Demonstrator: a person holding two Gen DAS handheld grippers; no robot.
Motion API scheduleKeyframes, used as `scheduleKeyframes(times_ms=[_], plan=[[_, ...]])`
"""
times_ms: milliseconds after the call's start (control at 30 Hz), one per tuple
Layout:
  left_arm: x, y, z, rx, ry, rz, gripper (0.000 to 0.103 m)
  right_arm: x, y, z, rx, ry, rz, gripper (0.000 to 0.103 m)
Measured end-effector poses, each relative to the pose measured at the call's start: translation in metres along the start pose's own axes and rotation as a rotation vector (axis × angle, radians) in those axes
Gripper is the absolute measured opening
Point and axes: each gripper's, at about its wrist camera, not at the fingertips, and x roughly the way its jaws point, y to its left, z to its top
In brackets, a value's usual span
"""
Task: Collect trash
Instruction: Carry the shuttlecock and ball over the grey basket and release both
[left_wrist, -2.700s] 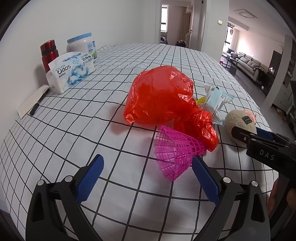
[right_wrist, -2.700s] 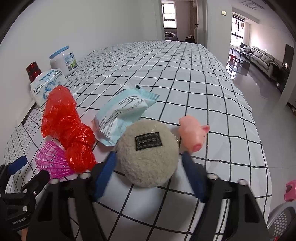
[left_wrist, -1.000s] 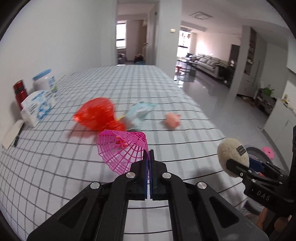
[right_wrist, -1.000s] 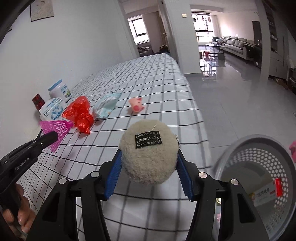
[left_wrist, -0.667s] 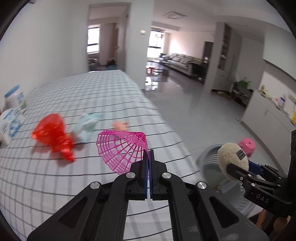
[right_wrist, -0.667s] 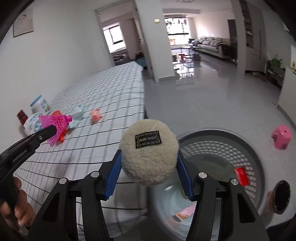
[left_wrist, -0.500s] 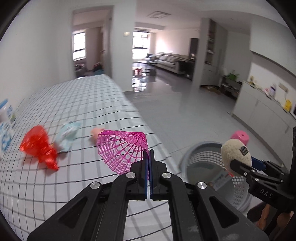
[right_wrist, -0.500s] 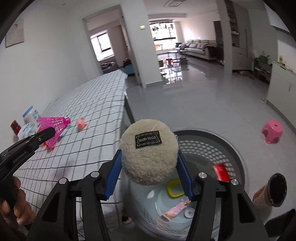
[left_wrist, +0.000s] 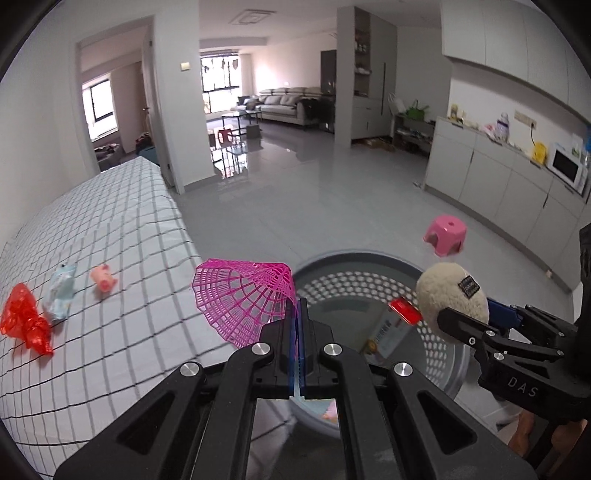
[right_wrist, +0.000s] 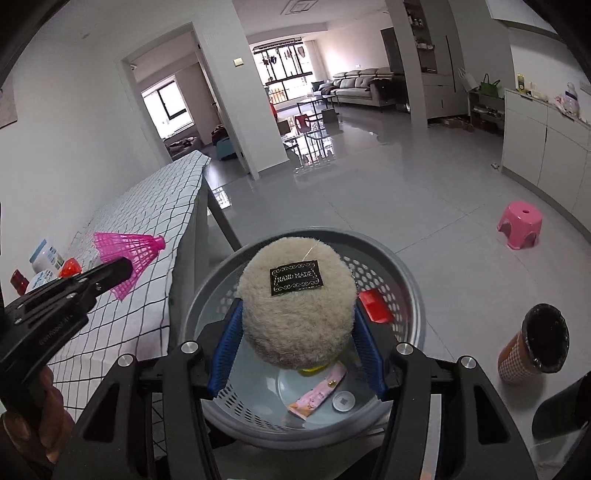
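Observation:
My left gripper (left_wrist: 297, 317) is shut on a pink plastic shuttlecock (left_wrist: 242, 299), held over the table edge next to the grey perforated basket (left_wrist: 373, 275). The shuttlecock also shows in the right wrist view (right_wrist: 127, 254). My right gripper (right_wrist: 295, 332) is shut on a beige fluffy ball (right_wrist: 295, 310) with a black label, held directly above the basket (right_wrist: 406, 291). The ball shows in the left wrist view (left_wrist: 448, 295) too. The basket holds a red item (right_wrist: 375, 304), a pink wrapper (right_wrist: 317, 395) and other scraps.
The checked table (left_wrist: 110, 236) on the left carries a red plastic bag (left_wrist: 24, 317), a pale blue packet (left_wrist: 61, 290) and a pink pig toy (left_wrist: 103, 280). A pink stool (right_wrist: 519, 223) and a brown bin with black liner (right_wrist: 535, 343) stand on the floor.
Both grippers have swung right from the table toward the basket, carrying their objects. The ball is now right over the basket, and the shuttlecock is near its rim.

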Motion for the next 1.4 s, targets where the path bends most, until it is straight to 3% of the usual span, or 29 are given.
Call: scheduleKeyframes(times_ms=[333, 967, 1067, 1133, 1233, 1333, 1400], plan=[[0.039, -0.032, -0.009, 0.010, 0.083, -0.040, 0.002, 0.016, -0.029, -0.017, 0.024, 0.055, -0.016, 0.055], [0.068, -0.026, -0.022, -0.042, 0.161, -0.034, 0.008, 0.033, -0.026, -0.014, -0.015, 0.084, -0.049, 0.058], [0.070, -0.024, -0.024, -0.053, 0.178, -0.029, 0.019, 0.029, -0.026, -0.011, -0.007, 0.072, -0.055, 0.063], [0.070, -0.021, -0.025, -0.065, 0.181, -0.028, 0.035, 0.028, -0.026, -0.011, -0.006, 0.071, -0.058, 0.063], [0.069, -0.018, -0.026, -0.074, 0.172, -0.019, 0.049, 0.027, -0.026, -0.010, -0.004, 0.069, -0.059, 0.063], [0.067, -0.016, -0.026, -0.078, 0.169, -0.013, 0.051, 0.028, -0.026, -0.010, 0.000, 0.070, -0.056, 0.063], [0.065, -0.016, -0.027, -0.082, 0.167, -0.007, 0.057, 0.028, -0.027, -0.011, 0.002, 0.072, -0.053, 0.063]])
